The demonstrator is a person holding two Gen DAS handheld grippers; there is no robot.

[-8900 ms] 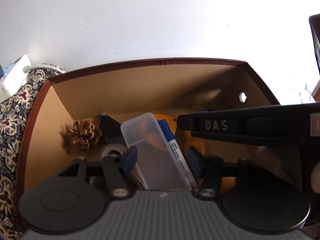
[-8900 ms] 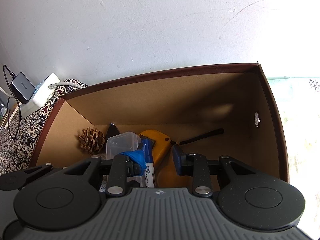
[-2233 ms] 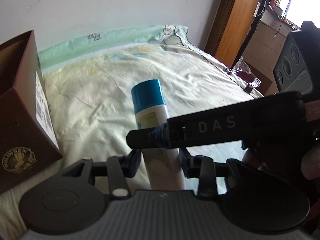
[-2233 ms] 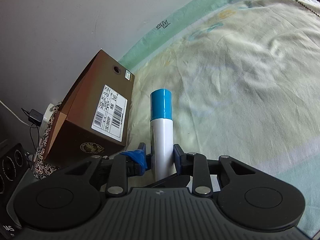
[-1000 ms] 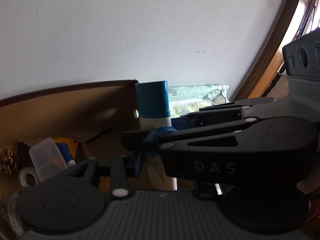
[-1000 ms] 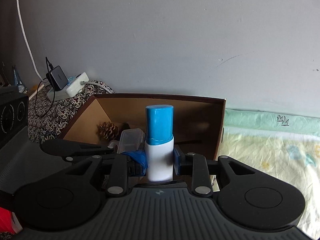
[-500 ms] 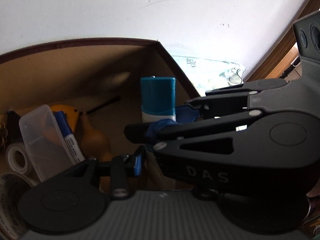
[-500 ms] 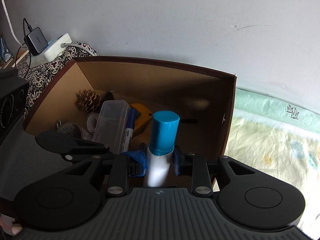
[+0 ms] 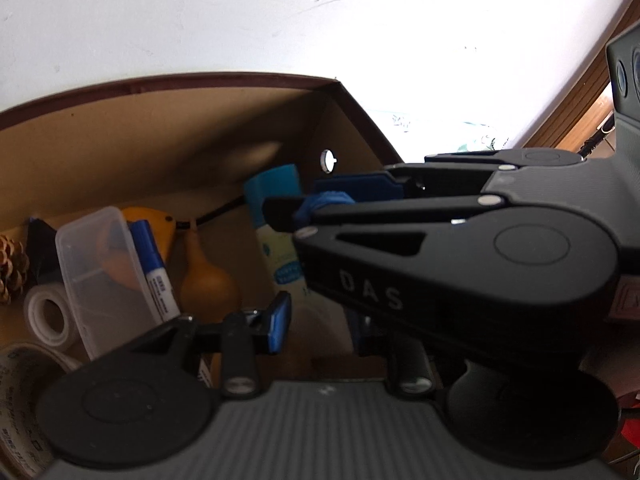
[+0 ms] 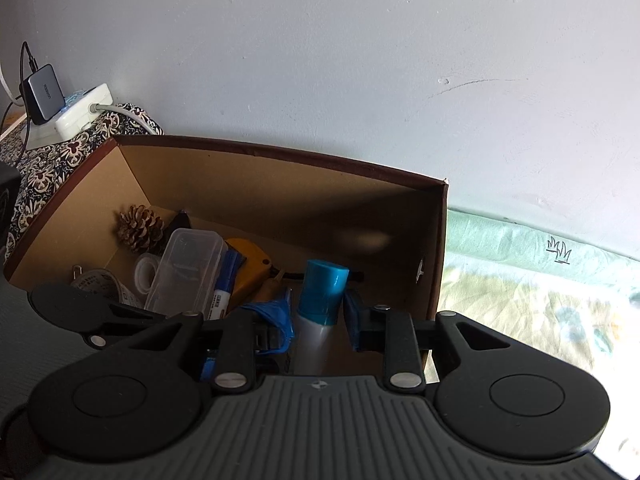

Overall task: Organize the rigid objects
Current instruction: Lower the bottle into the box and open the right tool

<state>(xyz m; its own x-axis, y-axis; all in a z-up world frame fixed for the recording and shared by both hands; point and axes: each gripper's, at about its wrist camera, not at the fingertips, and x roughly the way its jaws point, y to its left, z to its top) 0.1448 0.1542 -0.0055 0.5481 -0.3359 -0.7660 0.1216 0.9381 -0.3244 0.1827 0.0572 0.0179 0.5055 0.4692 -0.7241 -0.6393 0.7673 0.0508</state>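
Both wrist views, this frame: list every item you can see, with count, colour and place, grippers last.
Brown cardboard box: one, against the wall.
White bottle with blue cap: one, in the box's right end.
Clear plastic case: one, mid-box.
Blue marker: one, beside the case.
Pine cone: one, brown, far left corner.
White tape roll: one, left.
Orange gourd-shaped object: one, middle.
White power strip: one, outside, left.
Right gripper: fingers on the bottle.
Left gripper: black, at the bottle's base.

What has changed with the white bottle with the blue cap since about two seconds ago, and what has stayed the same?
The bottle was carried from the bed sheet into the cardboard box, near its right wall. Both the right gripper and the left gripper still hold it. The pine cone, plastic case and marker lie as before.
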